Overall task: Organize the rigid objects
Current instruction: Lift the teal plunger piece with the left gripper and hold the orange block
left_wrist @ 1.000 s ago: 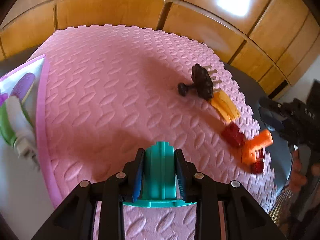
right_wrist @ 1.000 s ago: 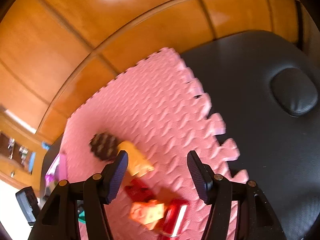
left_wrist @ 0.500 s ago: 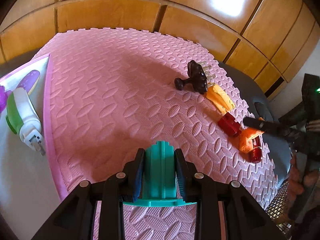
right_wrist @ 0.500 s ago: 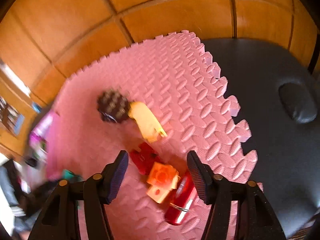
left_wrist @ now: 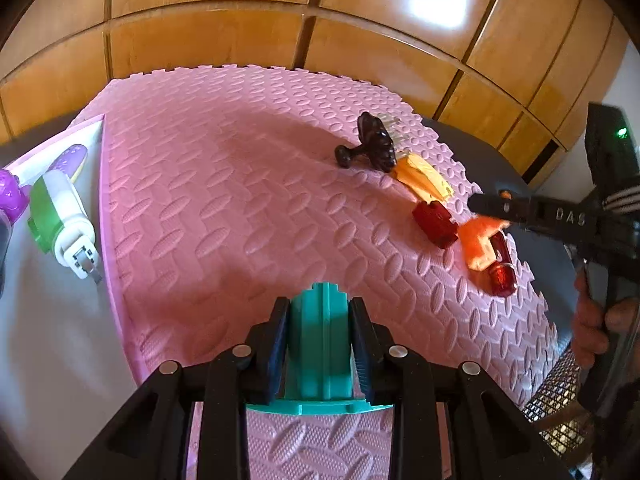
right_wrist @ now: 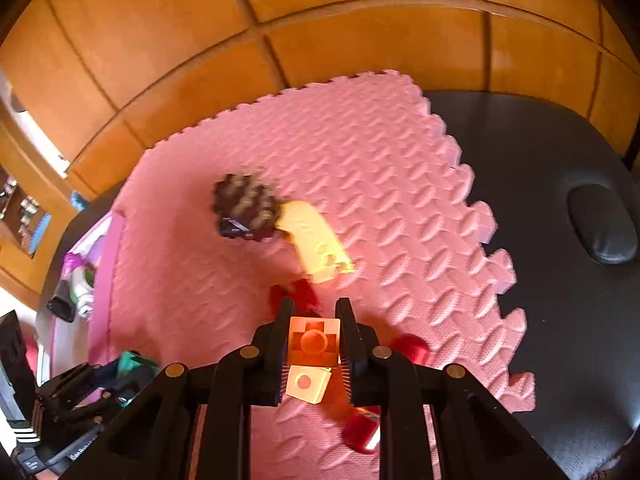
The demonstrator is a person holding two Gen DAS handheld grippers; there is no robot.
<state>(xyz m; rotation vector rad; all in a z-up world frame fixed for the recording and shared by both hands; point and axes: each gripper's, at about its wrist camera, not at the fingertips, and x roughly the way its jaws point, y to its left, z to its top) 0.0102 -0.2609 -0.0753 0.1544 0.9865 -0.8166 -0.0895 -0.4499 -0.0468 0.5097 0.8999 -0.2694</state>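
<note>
My left gripper [left_wrist: 320, 322] is shut on a teal plastic piece [left_wrist: 320, 344] and holds it over the near part of the pink foam mat [left_wrist: 240, 208]. My right gripper [right_wrist: 314, 322] is shut on an orange block [right_wrist: 314, 340] at the mat's right side; the block also shows in the left wrist view [left_wrist: 478, 240]. Beside it lie a red block [left_wrist: 434, 220], a red cylinder [left_wrist: 502, 272], a yellow piece [left_wrist: 422, 176] and a dark brown brush-like object [left_wrist: 374, 146].
A white board with a pink border [left_wrist: 48, 320] lies left of the mat and carries a green-and-white toy [left_wrist: 60, 220] and purple items [left_wrist: 12, 196]. A black padded surface [right_wrist: 560, 240] lies right of the mat. Wooden panels [left_wrist: 280, 40] stand behind.
My right gripper came down over the orange block and closed on it; it was open before. My left gripper kept hold of the teal piece and pulled back slightly.
</note>
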